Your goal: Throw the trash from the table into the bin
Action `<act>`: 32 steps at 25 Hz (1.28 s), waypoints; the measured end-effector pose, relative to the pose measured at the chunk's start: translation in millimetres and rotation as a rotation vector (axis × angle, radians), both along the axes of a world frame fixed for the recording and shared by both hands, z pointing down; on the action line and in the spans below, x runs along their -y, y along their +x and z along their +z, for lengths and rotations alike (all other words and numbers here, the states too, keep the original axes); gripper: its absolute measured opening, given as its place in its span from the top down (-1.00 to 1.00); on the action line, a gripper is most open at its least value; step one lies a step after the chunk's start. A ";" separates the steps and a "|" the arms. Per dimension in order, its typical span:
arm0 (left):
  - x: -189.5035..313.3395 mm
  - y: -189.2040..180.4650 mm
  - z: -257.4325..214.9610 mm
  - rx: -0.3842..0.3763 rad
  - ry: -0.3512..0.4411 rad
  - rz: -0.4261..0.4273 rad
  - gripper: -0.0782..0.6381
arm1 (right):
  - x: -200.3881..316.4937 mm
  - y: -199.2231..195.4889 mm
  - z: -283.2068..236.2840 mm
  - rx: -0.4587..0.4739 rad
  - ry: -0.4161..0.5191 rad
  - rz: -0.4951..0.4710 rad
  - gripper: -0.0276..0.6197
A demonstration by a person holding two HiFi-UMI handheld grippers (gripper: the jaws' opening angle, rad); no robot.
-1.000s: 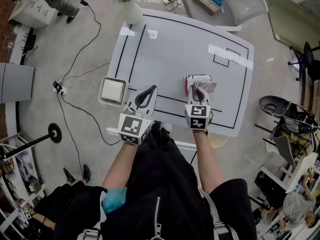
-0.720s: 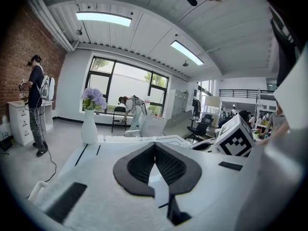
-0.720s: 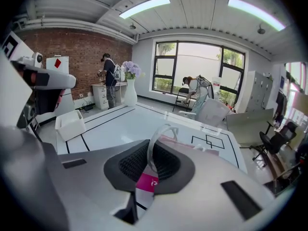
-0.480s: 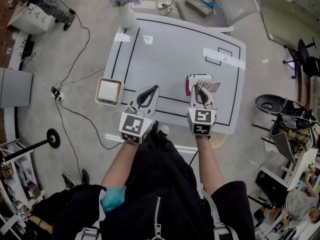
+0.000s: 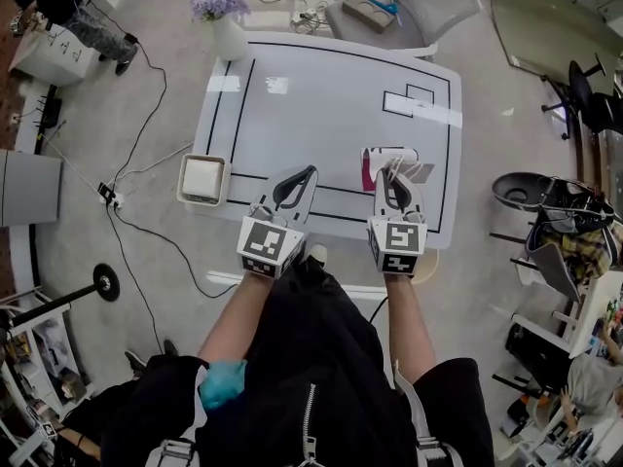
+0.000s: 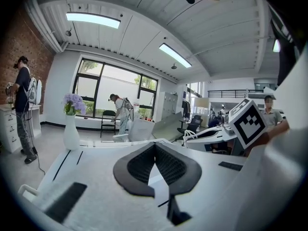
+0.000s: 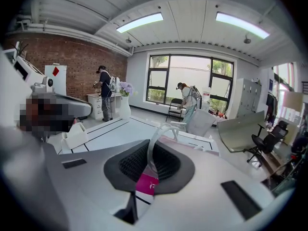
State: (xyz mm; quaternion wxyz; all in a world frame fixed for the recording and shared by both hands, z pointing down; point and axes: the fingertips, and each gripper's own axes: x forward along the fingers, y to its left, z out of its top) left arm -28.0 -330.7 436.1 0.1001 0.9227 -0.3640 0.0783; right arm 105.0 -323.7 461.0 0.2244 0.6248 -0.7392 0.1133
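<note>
The bin (image 5: pixel 184 179) stood at the far left, just beside the left edge of the table (image 5: pixel 321 95) and near its front corner. Next to the right came the left gripper (image 5: pixel 304 175), its jaws brought together with nothing between them, pointing out over the front strip of the table. Further right, the right gripper (image 5: pixel 394 170) was clamped on the trash (image 5: pixel 382 156), a white and pink packet with a white loop that ran up between the pads. The packet hung from the jaws over the table's front right part, its length apparently lying across the gripper's line.

So the bin lay to the left of the held trash, with the left gripper between them. The left hand was nearer the bin, but the right hand had the load and would probably have to cross leftward past it.
</note>
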 end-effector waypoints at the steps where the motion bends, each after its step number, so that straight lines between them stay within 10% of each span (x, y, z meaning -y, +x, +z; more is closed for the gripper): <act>1: -1.8 3.1 -1.4 -0.001 0.005 0.004 0.76 | -3.9 1.9 -3.3 0.005 0.009 0.005 0.84; 32: -130.3 17.5 -9.0 -0.027 0.019 0.052 0.76 | -150.4 -13.7 -20.3 0.054 0.098 0.014 0.85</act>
